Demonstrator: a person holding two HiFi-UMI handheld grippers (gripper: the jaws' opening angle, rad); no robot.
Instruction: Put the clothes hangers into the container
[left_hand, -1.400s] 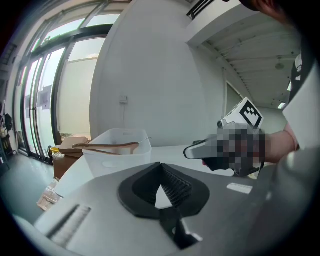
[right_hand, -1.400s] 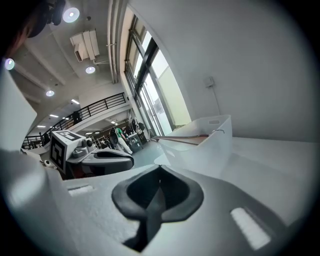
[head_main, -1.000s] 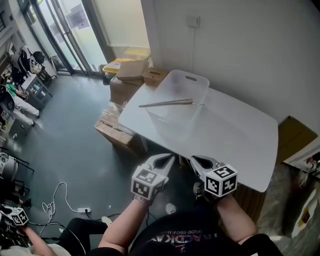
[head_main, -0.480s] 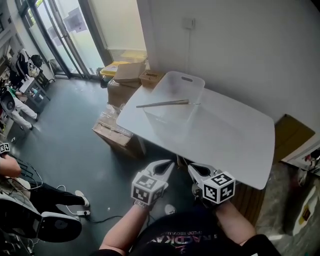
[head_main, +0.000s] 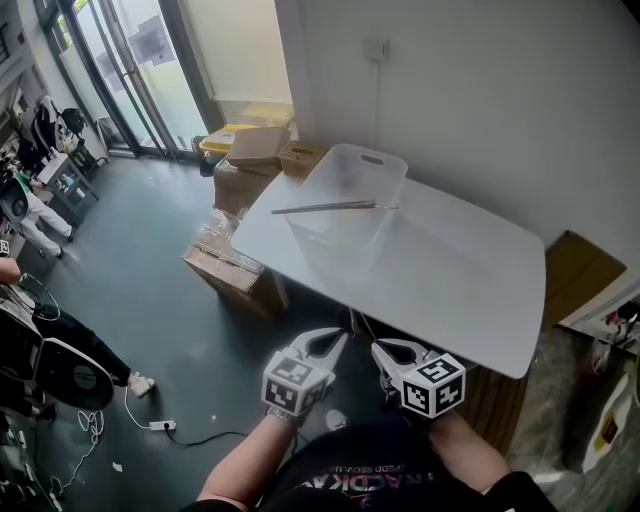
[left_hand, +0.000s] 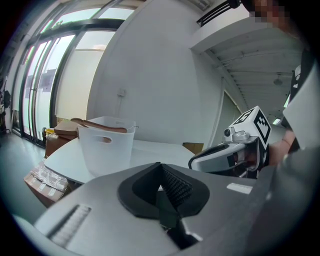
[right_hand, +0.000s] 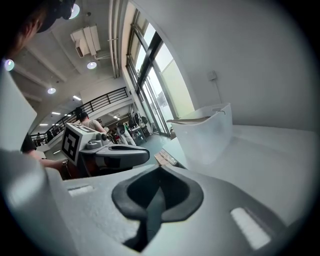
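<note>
A translucent white container (head_main: 345, 205) stands on the far left part of the white table (head_main: 450, 270). A wooden clothes hanger (head_main: 325, 208) lies across its rim, its left end jutting past the table edge. The container (left_hand: 106, 142) and hanger (left_hand: 97, 125) also show in the left gripper view, and the container (right_hand: 207, 131) in the right gripper view. My left gripper (head_main: 325, 343) and right gripper (head_main: 386, 350) hang side by side below the table's near edge, both shut and empty, well short of the container.
Cardboard boxes (head_main: 255, 160) and wrapped packs (head_main: 225, 265) sit on the floor left of the table. Another box (head_main: 572, 275) stands at the right. A wall runs behind the table. A cable (head_main: 190, 435) lies on the floor; people sit at the far left.
Both grippers have stayed shut and have drifted slightly lower in the head view. The view has shifted a little. A person at the far left has moved.
</note>
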